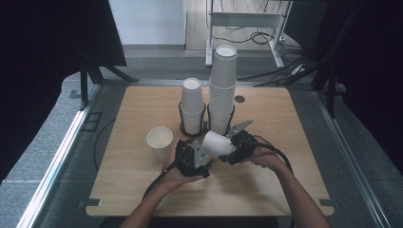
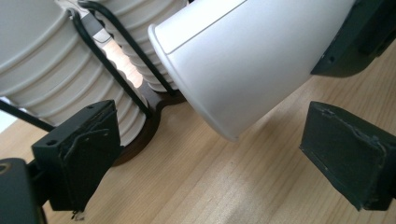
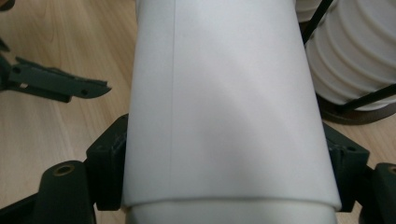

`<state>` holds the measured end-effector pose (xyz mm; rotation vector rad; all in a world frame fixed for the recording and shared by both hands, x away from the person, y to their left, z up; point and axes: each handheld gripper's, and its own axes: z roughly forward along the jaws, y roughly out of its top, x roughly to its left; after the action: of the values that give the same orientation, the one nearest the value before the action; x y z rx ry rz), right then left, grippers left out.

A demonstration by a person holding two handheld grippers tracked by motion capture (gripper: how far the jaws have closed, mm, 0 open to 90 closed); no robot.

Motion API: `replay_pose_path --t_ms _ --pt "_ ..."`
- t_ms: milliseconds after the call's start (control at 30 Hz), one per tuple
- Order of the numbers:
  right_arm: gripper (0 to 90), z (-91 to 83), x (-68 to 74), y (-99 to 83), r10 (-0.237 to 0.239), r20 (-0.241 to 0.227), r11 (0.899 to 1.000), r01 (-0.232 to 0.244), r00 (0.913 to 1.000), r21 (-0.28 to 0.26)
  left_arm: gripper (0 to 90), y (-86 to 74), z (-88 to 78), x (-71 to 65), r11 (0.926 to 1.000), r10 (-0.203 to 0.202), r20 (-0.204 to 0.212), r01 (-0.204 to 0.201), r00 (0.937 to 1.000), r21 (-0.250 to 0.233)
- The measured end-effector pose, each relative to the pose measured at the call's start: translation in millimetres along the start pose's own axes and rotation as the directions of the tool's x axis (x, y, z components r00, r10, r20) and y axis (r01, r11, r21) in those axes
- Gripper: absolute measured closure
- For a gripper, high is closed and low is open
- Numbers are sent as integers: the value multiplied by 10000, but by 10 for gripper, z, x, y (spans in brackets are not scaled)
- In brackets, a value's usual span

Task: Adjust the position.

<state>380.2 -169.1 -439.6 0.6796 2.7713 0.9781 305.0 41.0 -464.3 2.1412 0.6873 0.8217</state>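
Note:
My right gripper [image 1: 229, 150] [image 3: 224, 182] is shut on a white paper cup [image 1: 216, 143] [image 3: 224, 93], which lies on its side above the table with its mouth toward the left. Its two black jaws press the cup's sides near the base. Just left of the cup, my left gripper [image 1: 202, 155] [image 2: 212, 154] stands open with only bare wood between its fingers. In the left gripper view, the held cup [image 2: 243, 60] hangs ahead of and above the jaws, its rim apart from them.
Two stacks of white cups, a short one [image 1: 192, 107] and a tall one [image 1: 222, 88], stand in black wire holders behind the grippers. One loose cup [image 1: 159, 141] stands upright to the left. The wooden table [image 1: 138, 190] has bare room in front.

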Motion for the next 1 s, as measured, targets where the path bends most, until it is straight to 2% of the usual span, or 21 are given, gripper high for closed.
replay_pose_path --t_ms 133,233,467,633,700,1000 --pt "219 36 -7 -32 410 74 9979 -406 9991 -507 68 -22 -1 18 9992 -389 182 390 9991 -20" --pt "219 58 -1 -74 540 138 9949 -526 9984 -857 69 -30 1 23 9987 -502 253 501 9984 26" --pt "220 72 62 -141 824 177 9805 -779 9964 -1806 72 -39 17 43 9968 -801 284 798 9964 112" --pt "220 136 136 -202 950 473 9768 -840 9944 -1972 73 -39 -3 56 9953 -963 314 961 9949 64" --pt "220 151 143 -238 1140 403 9715 -1029 9927 -2137 75 -40 -11 62 9955 -946 291 945 9951 60" --pt "220 83 264 -347 1670 748 9283 -1313 9831 -3478 78 -47 -40 105 9906 -1363 424 1366 9898 -53"
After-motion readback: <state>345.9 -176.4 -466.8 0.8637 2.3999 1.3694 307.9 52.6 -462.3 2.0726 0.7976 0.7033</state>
